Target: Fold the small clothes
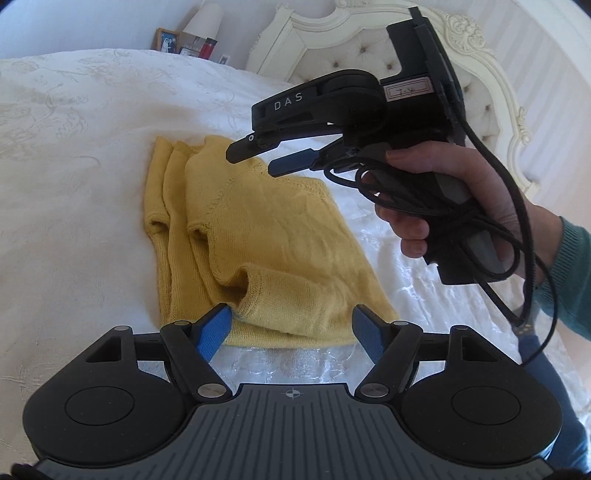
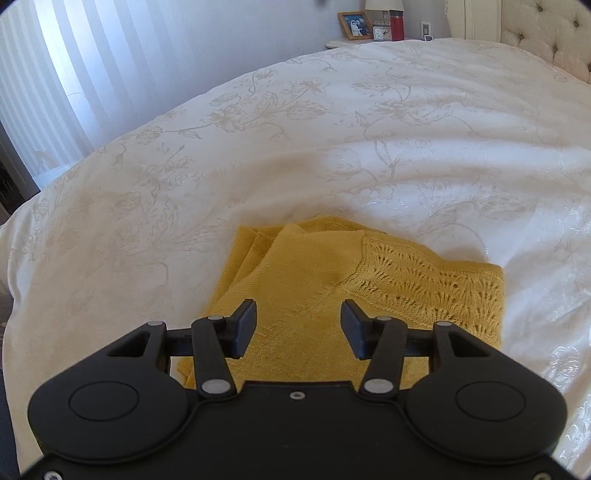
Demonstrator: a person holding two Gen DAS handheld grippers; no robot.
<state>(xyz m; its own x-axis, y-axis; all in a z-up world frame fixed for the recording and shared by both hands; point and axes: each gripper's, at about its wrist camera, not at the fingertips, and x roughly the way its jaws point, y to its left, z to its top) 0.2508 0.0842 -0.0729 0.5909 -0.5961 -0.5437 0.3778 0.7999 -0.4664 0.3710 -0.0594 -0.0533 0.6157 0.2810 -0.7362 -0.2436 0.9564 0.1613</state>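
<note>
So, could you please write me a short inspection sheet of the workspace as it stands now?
Surface: white bedspread with a pale floral pattern, slightly rumpled.
Job's things: one yellow knit garment, partly folded, lying flat on the bedspread; lacy section on one side.
Clutter: nothing seen on the bed besides the garment.
Grippers: left tool open, at the garment's near edge, holding nothing; right tool open, above the garment, holding nothing, held in a hand.
Cables: black cable looped around the right tool's handle, hanging clear of the garment.
Surroundings: cream tufted headboard; nightstand with a framed photo, red container and lamp.
</note>
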